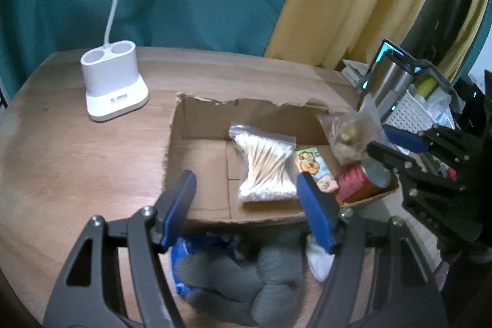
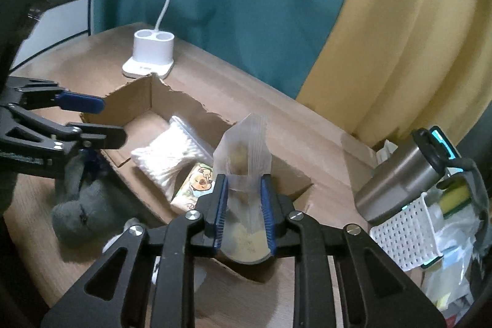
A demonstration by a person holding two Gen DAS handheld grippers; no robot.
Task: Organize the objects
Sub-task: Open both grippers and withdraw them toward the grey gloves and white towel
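Right gripper (image 2: 244, 205) clamps a clear bag (image 2: 243, 152) above the cardboard box (image 2: 160, 100); left gripper (image 1: 246, 205) half-open, empty.

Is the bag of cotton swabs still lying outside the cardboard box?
No: in the left wrist view the bag of cotton swabs lies on the floor of the cardboard box, beside a cartoon-printed packet.

Both cameras look steeply down at the cardboard box (image 1: 215, 174) on the desk (image 1: 77, 159) from close by. The left wrist view faces it from the near edge, over the grey plush toy (image 1: 246, 275). The right wrist view looks from the box's right end. Both share the box, the cotton-swab bag (image 2: 166, 156) and the white lamp base (image 2: 150, 57) beyond.
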